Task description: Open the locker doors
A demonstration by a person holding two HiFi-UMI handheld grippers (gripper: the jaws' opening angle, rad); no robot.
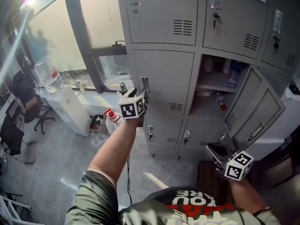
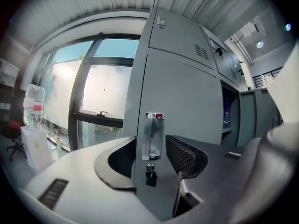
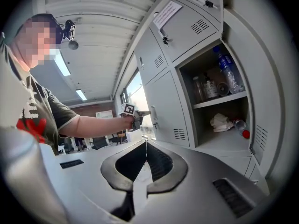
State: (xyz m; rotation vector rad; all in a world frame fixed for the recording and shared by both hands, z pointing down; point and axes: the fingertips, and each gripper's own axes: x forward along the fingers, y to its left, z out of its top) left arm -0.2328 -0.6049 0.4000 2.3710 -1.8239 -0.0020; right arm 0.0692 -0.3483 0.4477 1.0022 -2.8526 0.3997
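Straddling the locker door (image 2: 187, 97) handle (image 2: 153, 132) with our left gripper's (image 2: 150, 148) spread jaws, we hold our right gripper (image 3: 145, 148) pressed together, empty.

Open locker door (image 1: 256, 106) jutting out, right

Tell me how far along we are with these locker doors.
Done: one middle locker door stands open, showing bottles inside. In hand: the left gripper is open, its jaws either side of the handle of the closed door beside it; the right gripper is shut and empty. Left: that door and the other closed doors.
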